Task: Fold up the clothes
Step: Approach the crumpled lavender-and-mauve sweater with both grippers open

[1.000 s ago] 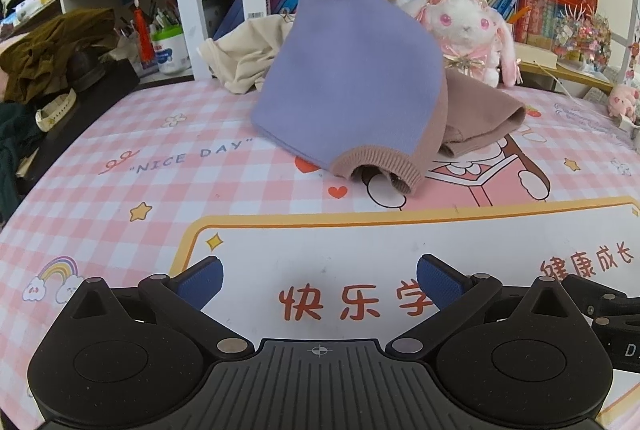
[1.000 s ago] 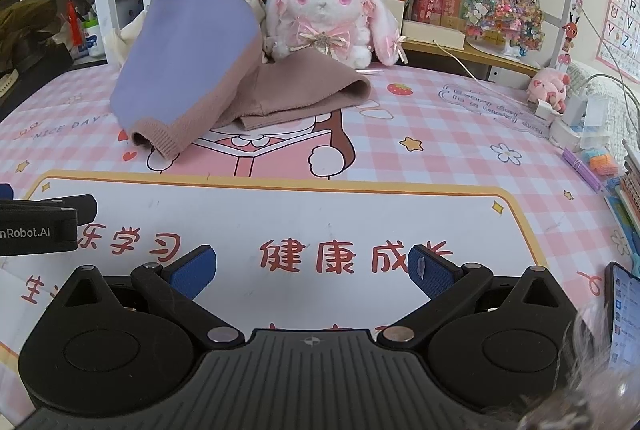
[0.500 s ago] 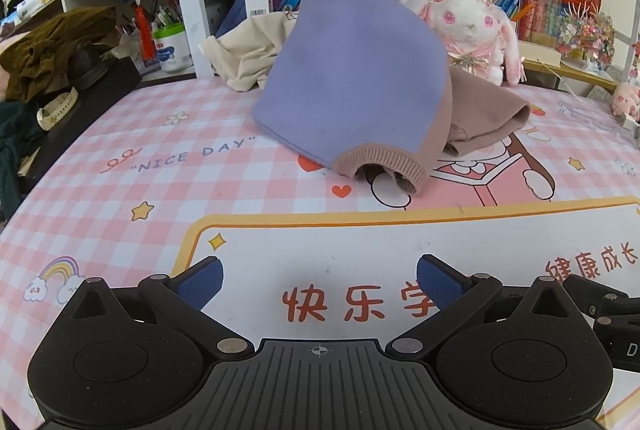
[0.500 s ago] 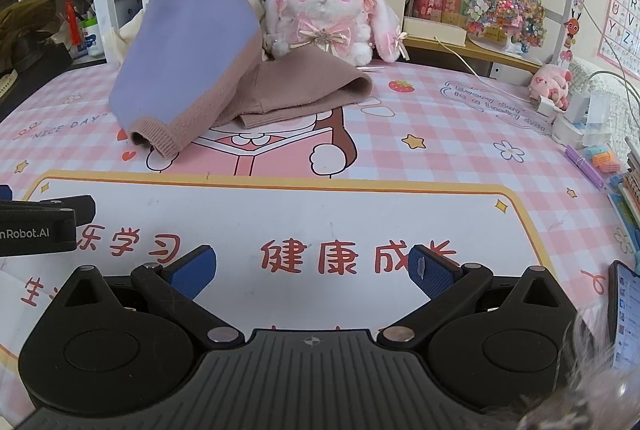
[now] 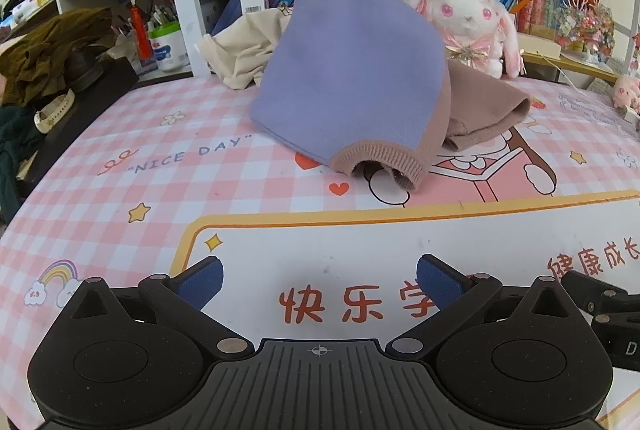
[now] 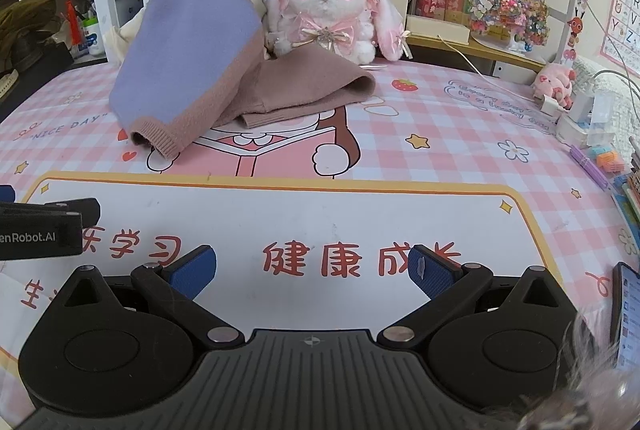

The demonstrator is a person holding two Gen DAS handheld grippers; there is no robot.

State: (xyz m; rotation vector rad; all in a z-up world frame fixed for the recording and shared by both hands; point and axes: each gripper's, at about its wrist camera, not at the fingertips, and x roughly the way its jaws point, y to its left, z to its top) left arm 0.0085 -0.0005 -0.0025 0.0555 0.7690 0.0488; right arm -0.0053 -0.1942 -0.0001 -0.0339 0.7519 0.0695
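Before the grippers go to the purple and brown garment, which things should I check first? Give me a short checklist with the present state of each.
1. Left gripper open and holding nothing: ok.
2. Right gripper open and holding nothing: ok.
3. Mat between the grippers and the purple and brown garment free of obstacles: ok.
4. Garment lying flat, ready to fold: not ok; it stands bunched up in a peak.
5. Ribbed cuff in view for a grasp: ok.
6. Garment separate from the beige cloth and the plush rabbit behind it: cannot tell.
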